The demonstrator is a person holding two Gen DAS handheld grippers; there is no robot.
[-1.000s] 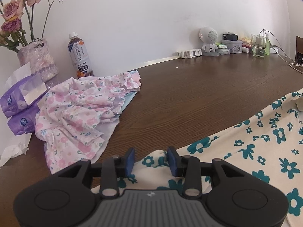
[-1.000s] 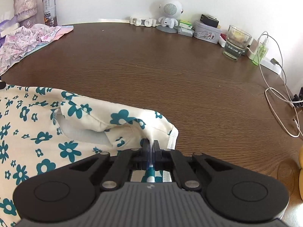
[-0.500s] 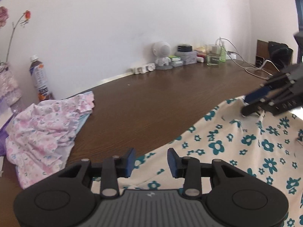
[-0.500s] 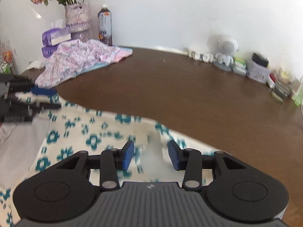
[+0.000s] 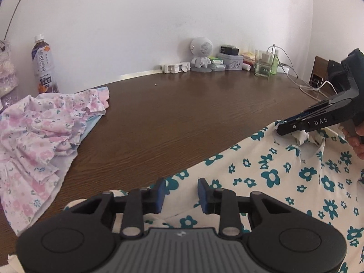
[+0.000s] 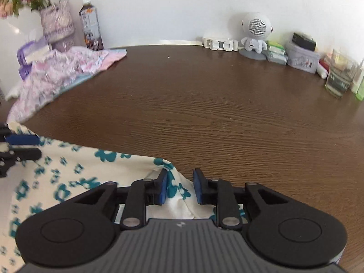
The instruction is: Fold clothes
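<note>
A cream garment with teal flowers (image 5: 268, 177) lies spread on the near part of the brown table (image 5: 182, 118). My left gripper (image 5: 180, 193) is open just above the garment's near edge, with cloth under the gap. My right gripper (image 6: 180, 186) is open too, and a raised ridge of the garment (image 6: 177, 186) stands between its fingers without being clamped. In the left wrist view the right gripper (image 5: 293, 126) is at the garment's collar end, with a person's hand (image 5: 357, 136) behind it. The left gripper (image 6: 20, 146) shows at the right wrist view's left edge.
A crumpled pink floral garment (image 5: 43, 132) lies at the left over a blue cloth. Behind it stand a drink bottle (image 5: 43, 66), a flower vase (image 6: 58, 26) and tissue packs (image 6: 31, 53). A speaker figure (image 5: 201, 54), a tin, a glass (image 5: 262, 66) and cables (image 5: 304, 86) line the back right.
My right gripper, shut on the garment's edge a second ago, has let go and stands open. Both grippers swung apart, then settled low over the spread garment's two ends.
</note>
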